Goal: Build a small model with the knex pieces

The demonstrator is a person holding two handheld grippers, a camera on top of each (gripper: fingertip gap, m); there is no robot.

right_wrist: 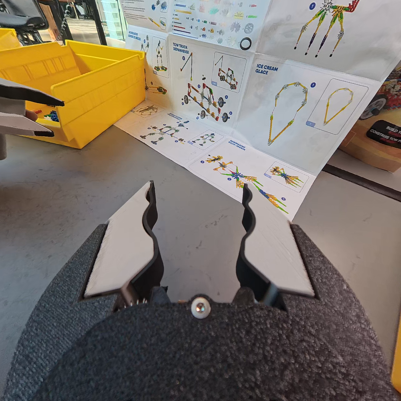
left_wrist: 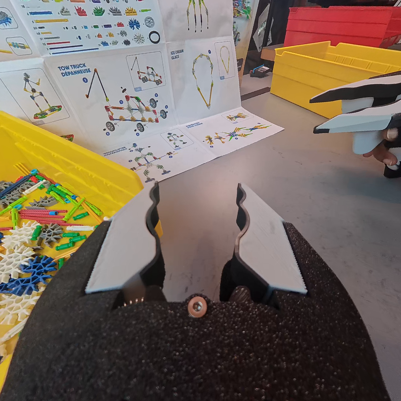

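Two hand-held grippers with grey fingers and black foam bodies hang over a flat grey table (left_wrist: 293, 217). The left gripper (left_wrist: 197, 186) has its fingers spread wide apart, and nothing sits between them, only bare table. Its left finger is just beside the corner of a big yellow plastic bin (left_wrist: 71, 160). That bin is full of small plastic building pieces (left_wrist: 39, 227): green, red and blue rods and white, grey and blue snowflake-shaped connectors.

The right gripper (right_wrist: 197, 184) is spread wide too and holds nothing. Its right fingertip reaches over the near edge of a large white folded paper sheet with coloured building pictures (right_wrist: 249, 121). The lower part of the sheet lies flat on the table and the upper part stands up behind it.

In the left wrist view the right gripper shows far off at the right edge, with a person's fingers (left_wrist: 388, 156) around its handle. Behind it stands a second yellow plastic bin (left_wrist: 303, 82), and a red plastic bin (left_wrist: 338, 26) is farther back. In the right wrist view a cardboard toy box (right_wrist: 377, 138) sits at the right, just behind the paper sheet.
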